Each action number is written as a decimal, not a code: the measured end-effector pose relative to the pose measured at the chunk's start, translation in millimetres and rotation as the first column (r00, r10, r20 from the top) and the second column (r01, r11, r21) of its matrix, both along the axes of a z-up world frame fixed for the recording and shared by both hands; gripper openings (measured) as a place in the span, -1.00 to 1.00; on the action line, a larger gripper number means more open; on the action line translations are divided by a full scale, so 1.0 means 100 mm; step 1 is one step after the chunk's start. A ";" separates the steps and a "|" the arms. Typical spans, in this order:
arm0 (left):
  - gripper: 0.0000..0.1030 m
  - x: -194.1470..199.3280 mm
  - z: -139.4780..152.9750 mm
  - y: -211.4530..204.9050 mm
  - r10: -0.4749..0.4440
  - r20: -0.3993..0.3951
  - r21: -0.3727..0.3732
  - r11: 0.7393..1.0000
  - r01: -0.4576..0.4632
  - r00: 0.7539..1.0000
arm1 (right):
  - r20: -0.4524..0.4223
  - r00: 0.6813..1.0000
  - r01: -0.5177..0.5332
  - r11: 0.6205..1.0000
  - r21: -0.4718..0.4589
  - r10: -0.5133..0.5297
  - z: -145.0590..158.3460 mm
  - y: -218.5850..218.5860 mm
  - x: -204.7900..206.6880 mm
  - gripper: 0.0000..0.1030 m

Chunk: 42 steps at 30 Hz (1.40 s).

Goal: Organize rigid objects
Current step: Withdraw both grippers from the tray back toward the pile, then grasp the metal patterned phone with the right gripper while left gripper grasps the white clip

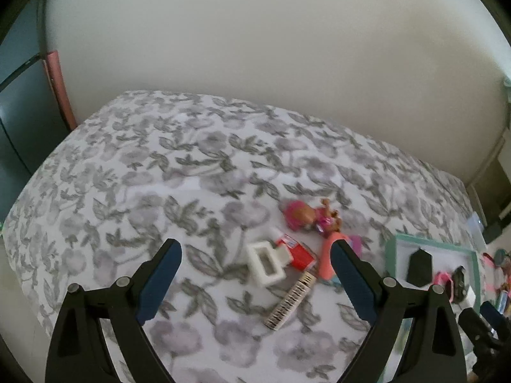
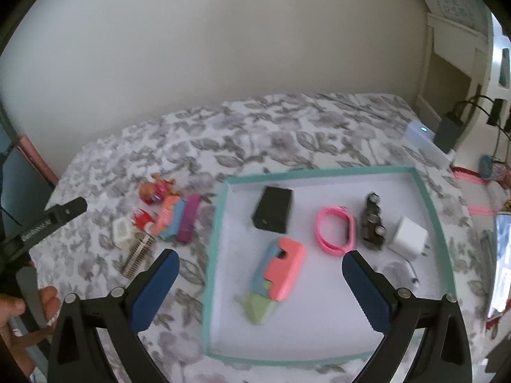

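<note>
Left to right across the floral bed cover (image 1: 134, 172). Both of our grippers pointed down at it, jaws spread wide, nothing between the pads, neither touching anything.

Left gripper (image 1: 255, 255) hovered over the loose pile outside the tray. In that pile: a white rectangular frame piece (image 1: 265, 265) nearest the left, touching a red and white carton (image 1: 295, 253) just right of it. A black-and-white striped stick (image 1: 290, 300) lay in front of those two, angled. Behind them sat a small pink doll figure (image 1: 311, 215). A salmon toy (image 1: 327, 260) lay partly behind our right finger (image 1: 351, 281), so its far end was hidden. In the right wrist view the same pile showed a purple bar (image 2: 189, 218) at its right edge, beside the salmon and blue piece (image 2: 169, 218).

Right gripper (image 2: 260, 266) hung above the teal-rimmed tray (image 2: 220, 223), to the right of the pile. Inside the tray, left to right: a black box (image 2: 273, 214) at the back left, a salmon, blue and green toy knife (image 2: 278, 274) in front of it and roughly midway between our fingers, a pink band (image 2: 335, 231), a dark block with round metal tops (image 2: 372, 225), and a white charger plug (image 2: 408, 237) just beside the block. All lay apart except the last two, which looked close to touching; we couldn't tell for sure.

A hand (image 2: 22, 316) was at the left edge of the right wrist view.
</note>
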State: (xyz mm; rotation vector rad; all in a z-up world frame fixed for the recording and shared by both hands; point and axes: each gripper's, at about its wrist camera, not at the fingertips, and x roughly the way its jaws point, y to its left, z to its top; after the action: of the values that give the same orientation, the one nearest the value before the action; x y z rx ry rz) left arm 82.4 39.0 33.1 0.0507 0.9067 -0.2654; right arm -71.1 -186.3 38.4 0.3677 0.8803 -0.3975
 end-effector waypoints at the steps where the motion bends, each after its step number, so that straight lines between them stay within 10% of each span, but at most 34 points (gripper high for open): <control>1: 0.83 0.03 -0.01 0.04 0.009 -0.003 0.004 1.000 -0.009 1.000 | 0.002 1.000 -0.007 1.000 -0.001 0.007 0.00 0.02 0.03 1.00; 19: 0.83 0.58 -0.50 0.45 0.114 -0.190 0.042 0.993 -0.108 0.975 | -0.084 0.975 -0.197 0.977 0.086 0.204 -0.48 0.75 1.02 0.99; 42: 0.82 0.90 -1.04 0.53 0.131 -0.345 -0.003 0.990 -0.141 0.929 | -0.259 0.936 -0.216 0.970 0.116 0.239 -1.18 1.28 1.64 0.51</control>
State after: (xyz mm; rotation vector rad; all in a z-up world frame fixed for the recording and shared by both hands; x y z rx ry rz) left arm 172.4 91.9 -70.6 -0.0876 1.2498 -0.1587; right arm 93.2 -58.8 -79.5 0.2892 1.1980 -0.1968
